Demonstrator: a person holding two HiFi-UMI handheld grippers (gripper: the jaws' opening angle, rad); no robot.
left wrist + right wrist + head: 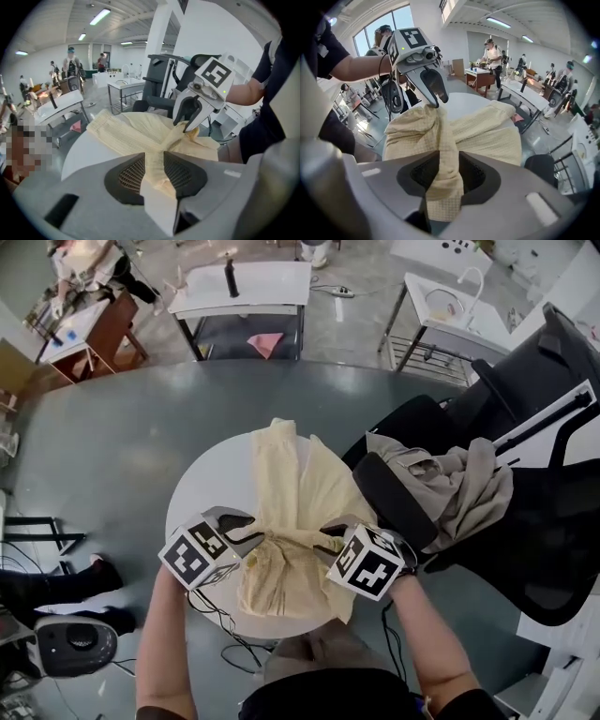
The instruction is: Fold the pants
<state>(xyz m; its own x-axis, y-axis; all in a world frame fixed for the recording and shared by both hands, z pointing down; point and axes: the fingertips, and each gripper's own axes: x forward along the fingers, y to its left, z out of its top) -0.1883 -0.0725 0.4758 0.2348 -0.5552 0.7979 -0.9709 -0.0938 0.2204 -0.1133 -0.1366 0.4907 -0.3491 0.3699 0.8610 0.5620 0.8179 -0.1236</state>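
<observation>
Pale yellow pants [281, 502] spread on round white bench [202, 488], near end bunched (lifted in a ridge), left gripper [246, 532] fingers clamped on cloth, right gripper [328, 538] fingers likewise

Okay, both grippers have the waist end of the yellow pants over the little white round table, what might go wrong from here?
1. The pants are bunched into a twisted ridge between the left gripper and the right gripper; laid down like that, they would likely crease.
2. Their waist end hangs over the near edge of the small round table; once let go, the cloth may slide off toward the person.
</observation>
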